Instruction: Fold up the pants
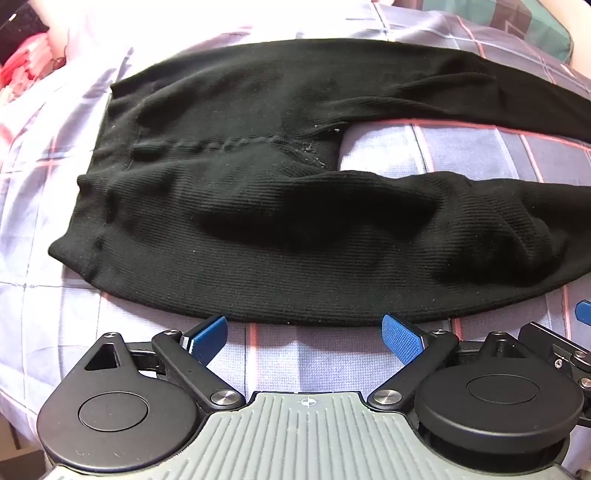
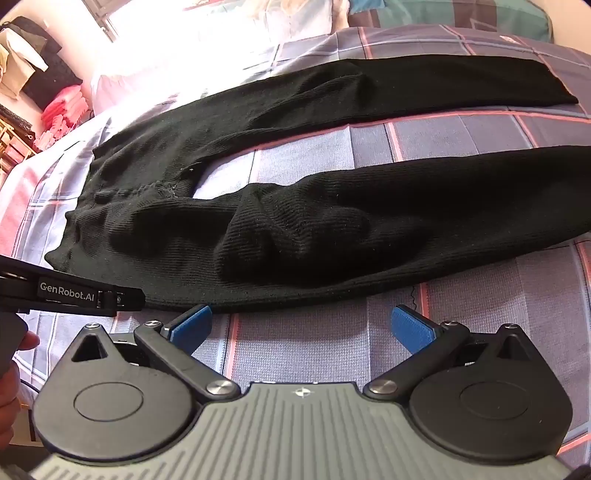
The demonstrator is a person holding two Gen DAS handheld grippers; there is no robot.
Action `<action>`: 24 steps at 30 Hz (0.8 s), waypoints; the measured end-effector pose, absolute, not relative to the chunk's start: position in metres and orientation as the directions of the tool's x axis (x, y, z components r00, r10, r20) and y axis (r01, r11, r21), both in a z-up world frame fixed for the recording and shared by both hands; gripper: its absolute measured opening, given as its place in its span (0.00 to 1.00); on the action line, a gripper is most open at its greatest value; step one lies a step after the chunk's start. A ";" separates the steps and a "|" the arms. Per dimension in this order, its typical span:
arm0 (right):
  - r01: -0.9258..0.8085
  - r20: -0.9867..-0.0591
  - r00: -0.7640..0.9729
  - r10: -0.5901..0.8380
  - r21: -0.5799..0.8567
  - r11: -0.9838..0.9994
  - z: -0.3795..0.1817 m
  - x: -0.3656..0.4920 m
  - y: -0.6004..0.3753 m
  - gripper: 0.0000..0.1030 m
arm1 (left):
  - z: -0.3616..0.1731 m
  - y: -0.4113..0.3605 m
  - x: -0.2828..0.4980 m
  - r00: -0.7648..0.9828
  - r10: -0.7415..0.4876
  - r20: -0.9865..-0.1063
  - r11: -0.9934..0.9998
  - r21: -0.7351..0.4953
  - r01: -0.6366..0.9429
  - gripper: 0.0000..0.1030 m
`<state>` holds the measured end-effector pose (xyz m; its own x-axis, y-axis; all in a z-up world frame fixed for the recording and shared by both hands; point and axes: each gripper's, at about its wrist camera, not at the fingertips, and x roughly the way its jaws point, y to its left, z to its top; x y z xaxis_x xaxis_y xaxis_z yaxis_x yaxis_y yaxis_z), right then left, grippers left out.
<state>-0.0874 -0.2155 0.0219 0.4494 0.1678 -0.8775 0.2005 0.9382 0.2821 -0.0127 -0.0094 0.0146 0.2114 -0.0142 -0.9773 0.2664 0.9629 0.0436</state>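
Black ribbed knit pants [image 1: 258, 206] lie flat on the bed, waistband to the left, both legs running off to the right with a gap between them. They also show in the right wrist view [image 2: 314, 236]. My left gripper [image 1: 304, 332] is open and empty, its blue pads just short of the near edge of the pants by the hip. My right gripper [image 2: 301, 326] is open and empty, just short of the near leg's edge. The left gripper's body [image 2: 74, 295] shows at the left of the right wrist view.
The pants rest on a plaid purple and pink bedsheet [image 1: 332, 354]. A teal pillow [image 2: 443, 14] lies at the far right. Stacked red and dark clothes [image 2: 59, 107] sit on shelves at the far left. Bright window glare washes out the back.
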 end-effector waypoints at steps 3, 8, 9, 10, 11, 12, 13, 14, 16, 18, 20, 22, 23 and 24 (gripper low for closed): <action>0.204 -0.876 0.454 0.165 0.282 0.937 0.024 -0.089 -0.217 1.00 | 0.017 -0.010 -0.015 0.216 -0.019 -0.976 0.961 0.042 0.272 1.00; 0.209 -0.875 0.453 0.170 0.290 0.934 0.024 -0.087 -0.217 1.00 | 0.019 -0.012 -0.016 0.224 -0.018 -0.974 0.959 0.046 0.280 1.00; 0.212 -0.875 0.454 0.167 0.288 0.934 0.025 -0.089 -0.218 1.00 | 0.019 -0.012 -0.016 0.223 -0.018 -0.975 0.959 0.046 0.281 1.00; 0.215 -0.877 0.451 0.163 0.284 0.934 0.026 -0.090 -0.215 1.00 | 0.019 -0.012 -0.016 0.222 -0.018 -0.975 0.959 0.046 0.281 1.00; 0.215 -0.878 0.450 0.164 0.284 0.934 0.025 -0.091 -0.215 1.00 | 0.019 -0.012 -0.016 0.220 -0.019 -0.975 0.958 0.045 0.282 1.00; 0.212 -0.877 0.452 0.165 0.285 0.935 0.023 -0.092 -0.217 1.00 | 0.018 -0.013 -0.015 0.218 -0.019 -0.976 0.958 0.045 0.282 1.00; 0.213 -0.877 0.452 0.165 0.285 0.935 0.023 -0.093 -0.217 1.00 | 0.018 -0.013 -0.015 0.217 -0.019 -0.976 0.958 0.044 0.283 1.00; 0.214 -0.877 0.452 0.162 0.283 0.935 0.023 -0.093 -0.217 1.00 | 0.018 -0.013 -0.016 0.216 -0.019 -0.976 0.958 0.044 0.284 1.00; 0.217 -0.879 0.450 0.160 0.281 0.935 0.023 -0.093 -0.217 1.00 | 0.018 -0.014 -0.016 0.216 -0.020 -0.976 0.957 0.044 0.287 1.00; 0.220 -0.879 0.450 0.155 0.278 0.935 0.023 -0.093 -0.217 1.00 | 0.018 -0.014 -0.015 0.218 -0.020 -0.976 0.956 0.045 0.289 1.00; 0.222 -0.883 0.445 0.151 0.272 0.936 0.024 -0.092 -0.216 1.00 | 0.018 -0.014 -0.015 0.218 -0.022 -0.976 0.956 0.044 0.290 1.00; 0.222 -0.886 0.441 0.143 0.262 0.939 0.024 -0.092 -0.217 1.00 | 0.018 -0.014 -0.014 0.218 -0.022 -0.976 0.956 0.043 0.290 1.00; 0.221 -0.886 0.440 0.144 0.263 0.939 0.024 -0.091 -0.217 1.00 | 0.018 -0.014 -0.014 0.218 -0.021 -0.976 0.956 0.044 0.291 1.00; 0.221 -0.887 0.439 0.144 0.262 0.940 0.024 -0.091 -0.217 1.00 | 0.018 -0.014 -0.015 0.218 -0.021 -0.976 0.956 0.044 0.290 1.00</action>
<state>-0.0908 -0.2166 0.0237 0.4386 0.1440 -0.8871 0.2208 0.9396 0.2617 -0.0146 -0.0142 0.0179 0.2182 -0.0214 -0.9757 0.2905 0.9559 0.0440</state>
